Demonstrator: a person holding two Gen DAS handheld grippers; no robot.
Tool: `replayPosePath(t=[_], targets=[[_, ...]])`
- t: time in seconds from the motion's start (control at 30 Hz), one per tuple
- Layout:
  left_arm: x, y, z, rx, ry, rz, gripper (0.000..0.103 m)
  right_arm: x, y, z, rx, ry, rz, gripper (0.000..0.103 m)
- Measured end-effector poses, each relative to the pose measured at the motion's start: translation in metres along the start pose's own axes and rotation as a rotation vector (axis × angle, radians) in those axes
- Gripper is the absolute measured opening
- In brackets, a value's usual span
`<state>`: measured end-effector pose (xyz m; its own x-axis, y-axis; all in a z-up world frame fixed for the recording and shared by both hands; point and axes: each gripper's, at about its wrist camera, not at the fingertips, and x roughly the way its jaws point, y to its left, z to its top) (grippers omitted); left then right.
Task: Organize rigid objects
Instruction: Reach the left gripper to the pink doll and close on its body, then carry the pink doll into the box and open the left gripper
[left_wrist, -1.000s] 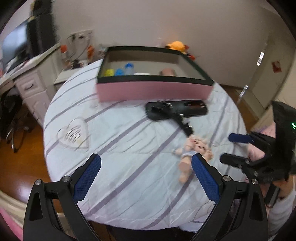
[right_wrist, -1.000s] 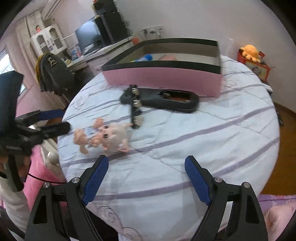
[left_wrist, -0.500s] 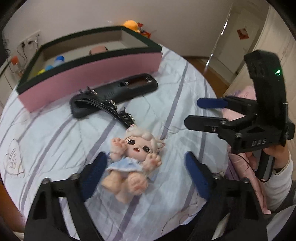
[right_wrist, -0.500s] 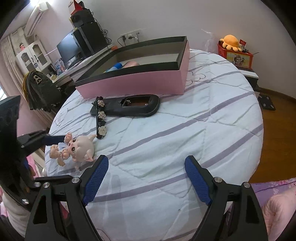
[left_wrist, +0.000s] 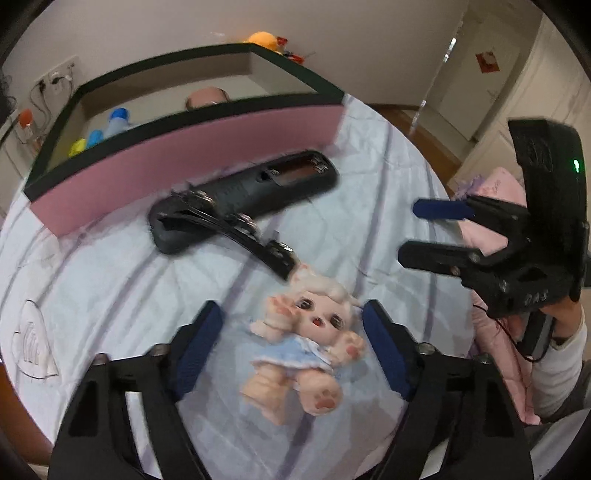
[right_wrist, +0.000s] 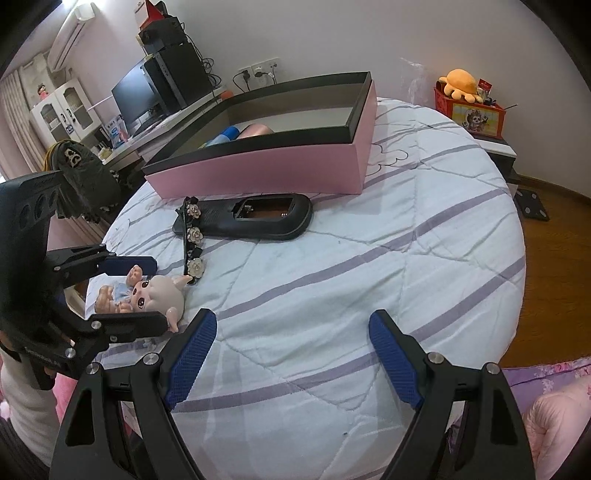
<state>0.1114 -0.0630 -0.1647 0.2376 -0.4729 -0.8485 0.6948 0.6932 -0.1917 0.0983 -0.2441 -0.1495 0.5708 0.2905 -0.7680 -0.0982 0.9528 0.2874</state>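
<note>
A small doll (left_wrist: 310, 332) in a blue dress lies on its back on the striped round table (left_wrist: 110, 295). My left gripper (left_wrist: 291, 350) straddles it, jaws closing; the pads do not press on it. From the right wrist view, the left gripper (right_wrist: 160, 294) has the doll (right_wrist: 155, 295) between its fingers. A black remote (left_wrist: 258, 188) lies battery bay up before the pink box (left_wrist: 184, 155). A black flower-trimmed hair clip (left_wrist: 243, 236) leans on the remote. My right gripper (right_wrist: 293, 354) hovers open over bare cloth, nothing between its fingers.
The pink box (right_wrist: 258, 173) holds blue and yellow items and a pinkish round thing. An orange plush (right_wrist: 461, 83) sits on a red box beyond the table. A monitor (right_wrist: 136, 96) and desk stand at back left. The right gripper (left_wrist: 424, 232) hangs off the table's right edge.
My left gripper swung right and down from the bare cloth onto the doll, and its jaws narrowed around it. The right gripper shifted slightly, still open.
</note>
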Motion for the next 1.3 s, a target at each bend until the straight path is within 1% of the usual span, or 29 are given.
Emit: replayPosePath(t=[0.13, 0.23, 0.27, 0.37, 0.47, 0.53, 0.6, 0.63, 0.73, 0.9, 1.0, 1.07, 1.2, 1.3], targets=[[0.0, -0.005, -0.002, -0.008, -0.014, 0.02, 0.069, 0.0, 0.0, 0.0, 0.001, 0.004, 0.0, 0.086], [-0.007, -0.004, -0.004, -0.035, -0.038, 0.035, 0.064, 0.001, 0.0, 0.0, 0.0, 0.006, -0.002, 0.086], [-0.009, -0.005, -0.006, -0.035, -0.048, 0.047, 0.062, 0.0, 0.0, 0.0, 0.0, 0.006, -0.003, 0.086], [-0.011, -0.008, -0.011, -0.045, -0.061, 0.089, 0.062, 0.0, 0.001, -0.001, 0.001, 0.006, -0.007, 0.086], [-0.018, -0.007, -0.019, -0.099, -0.094, 0.136, 0.061, -0.001, 0.002, 0.0, 0.006, 0.009, -0.008, 0.086], [-0.024, -0.004, -0.024, -0.132, -0.132, 0.148, 0.061, -0.002, 0.002, -0.001, 0.005, 0.009, -0.011, 0.086], [-0.029, -0.001, -0.03, -0.163, -0.147, 0.146, 0.061, -0.002, 0.003, -0.001, 0.007, 0.012, -0.012, 0.086], [-0.033, 0.001, -0.031, -0.179, -0.168, 0.153, 0.061, -0.004, 0.003, -0.001, 0.007, 0.009, -0.014, 0.086], [-0.036, -0.001, -0.026, -0.19, -0.188, 0.153, 0.061, -0.007, 0.006, -0.001, 0.004, 0.005, -0.004, 0.086], [-0.056, -0.003, -0.004, -0.192, -0.259, 0.162, 0.061, -0.019, 0.009, 0.003, -0.002, -0.034, -0.002, 0.086], [-0.067, 0.0, 0.016, -0.211, -0.308, 0.181, 0.061, -0.033, 0.007, 0.012, -0.001, -0.089, -0.001, 0.086], [-0.073, 0.006, 0.032, -0.222, -0.335, 0.178, 0.061, -0.041, 0.004, 0.023, -0.003, -0.125, -0.007, 0.086], [-0.077, 0.018, 0.067, -0.243, -0.361, 0.201, 0.061, -0.05, -0.005, 0.046, 0.009, -0.188, -0.008, 0.086], [-0.072, 0.029, 0.098, -0.264, -0.373, 0.202, 0.061, -0.049, -0.014, 0.067, 0.017, -0.213, -0.007, 0.086]])
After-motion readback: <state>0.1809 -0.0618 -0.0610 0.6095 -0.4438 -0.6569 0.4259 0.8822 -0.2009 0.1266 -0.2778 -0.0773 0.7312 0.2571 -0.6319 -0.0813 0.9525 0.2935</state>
